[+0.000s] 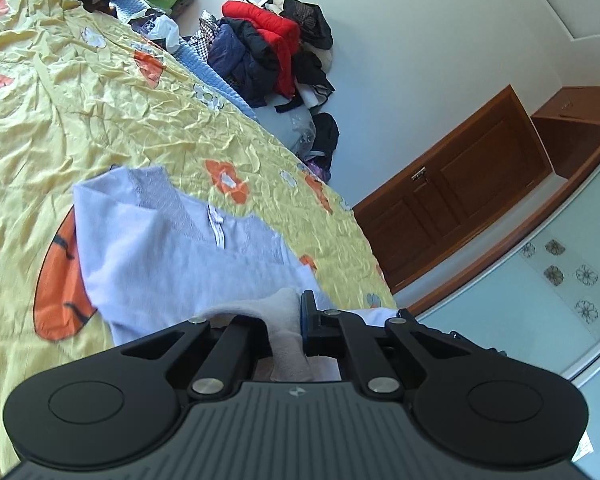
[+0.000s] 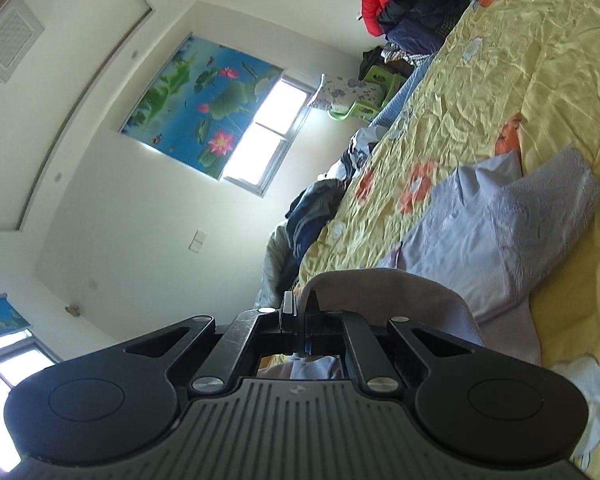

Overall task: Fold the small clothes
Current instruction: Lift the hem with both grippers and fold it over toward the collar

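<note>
While wrinkled yellow bedspread [image 1: 120, 120] stretches bare toward the far corner, its far edge is crowded by a clothes pile [image 1: 276, 52] against the wall, and the near edge drops off toward a wooden door [image 1: 460, 200]. A pale lilac top [image 1: 172, 256] lies spread near that near edge, neckline away from the grippers. The left gripper [image 1: 288, 320] is clamped on a bunched fold of its hem, the cloth rising between the fingers. The right gripper [image 2: 300, 320] is closed on another part of the hem, which arches over its fingers. Behind stand white walls, a window [image 2: 268, 136] and a lotus-print blind [image 2: 196, 100].
</note>
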Motion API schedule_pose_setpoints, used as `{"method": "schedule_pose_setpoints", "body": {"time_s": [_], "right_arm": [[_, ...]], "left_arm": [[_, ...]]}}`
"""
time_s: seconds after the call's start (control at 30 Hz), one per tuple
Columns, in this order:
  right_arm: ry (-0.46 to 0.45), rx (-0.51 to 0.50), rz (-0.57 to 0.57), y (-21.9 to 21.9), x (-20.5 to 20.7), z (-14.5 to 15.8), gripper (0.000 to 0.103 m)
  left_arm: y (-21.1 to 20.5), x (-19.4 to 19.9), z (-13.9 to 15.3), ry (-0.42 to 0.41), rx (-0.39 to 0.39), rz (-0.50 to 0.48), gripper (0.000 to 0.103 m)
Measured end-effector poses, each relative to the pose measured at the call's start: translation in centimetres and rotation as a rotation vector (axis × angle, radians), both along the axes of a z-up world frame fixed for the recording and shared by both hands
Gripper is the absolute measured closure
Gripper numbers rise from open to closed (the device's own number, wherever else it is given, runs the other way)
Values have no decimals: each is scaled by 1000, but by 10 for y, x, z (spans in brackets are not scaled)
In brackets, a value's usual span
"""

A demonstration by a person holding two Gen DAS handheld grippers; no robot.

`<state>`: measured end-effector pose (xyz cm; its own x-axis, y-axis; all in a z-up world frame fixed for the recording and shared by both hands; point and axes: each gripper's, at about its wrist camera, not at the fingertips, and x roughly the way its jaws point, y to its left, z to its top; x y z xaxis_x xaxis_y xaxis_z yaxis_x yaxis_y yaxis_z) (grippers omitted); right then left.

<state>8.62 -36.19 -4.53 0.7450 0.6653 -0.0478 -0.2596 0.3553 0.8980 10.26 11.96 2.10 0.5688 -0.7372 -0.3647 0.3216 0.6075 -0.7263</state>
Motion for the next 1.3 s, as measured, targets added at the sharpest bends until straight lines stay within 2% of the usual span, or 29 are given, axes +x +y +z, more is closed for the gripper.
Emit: {"method": "schedule_pose_setpoints", "body": {"time_s": [0.67, 1.1, 1.3], "right_arm": [[27, -6, -102, -10, 60, -7, 94], [104, -2, -149, -15, 101, -30, 94], [147, 39, -145, -15, 115, -45, 94]], "left_arm": [[-20, 74, 3, -13, 114, 34, 100], [-31, 120, -16, 43, 163, 40, 100], [-30, 138, -31, 95, 155, 49, 100]]}}
